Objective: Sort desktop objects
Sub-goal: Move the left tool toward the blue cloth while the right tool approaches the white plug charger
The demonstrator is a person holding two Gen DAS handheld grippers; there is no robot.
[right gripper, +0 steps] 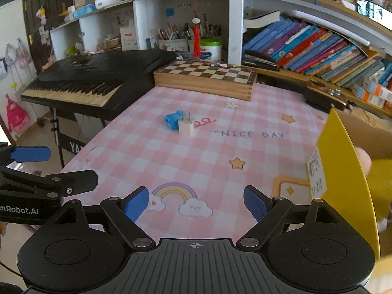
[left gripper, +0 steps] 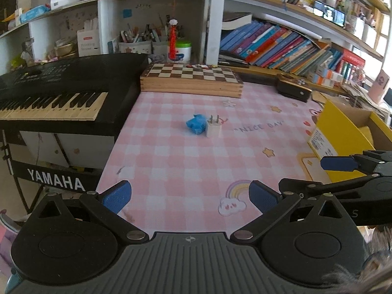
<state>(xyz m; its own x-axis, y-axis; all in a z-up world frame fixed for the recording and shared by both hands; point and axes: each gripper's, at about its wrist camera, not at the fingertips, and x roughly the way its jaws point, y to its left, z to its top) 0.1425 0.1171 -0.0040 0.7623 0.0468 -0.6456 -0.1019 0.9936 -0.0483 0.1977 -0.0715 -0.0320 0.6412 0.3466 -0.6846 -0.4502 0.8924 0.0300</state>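
Over the near edge of the pink checked desk mat (left gripper: 176,161), the left gripper (left gripper: 189,197) hovers with its blue pads spread wide and nothing between them. The right gripper (right gripper: 196,203) hangs alongside it, equally wide open and empty, above a printed rainbow (right gripper: 175,191). From the left wrist view, at twelve o'clock and well ahead of the fingers, a small blue toy (left gripper: 196,124) lies on the mat, touching or just beside a white plug adapter (left gripper: 213,128) that stands with its prongs pointing up. The right wrist view shows the same pair at about eleven o'clock, with a red squiggle (right gripper: 204,122) just past the adapter. Farther out at twelve o'clock sits a folded wooden chessboard (left gripper: 192,79). At ten o'clock a black Yamaha keyboard (left gripper: 61,90) stands beside the mat on its stand. At three o'clock an open yellow cardboard box (right gripper: 343,161) rests on the mat's right edge. Bookshelves (left gripper: 281,46) crowded with leaning books fill the back from one to two o'clock.
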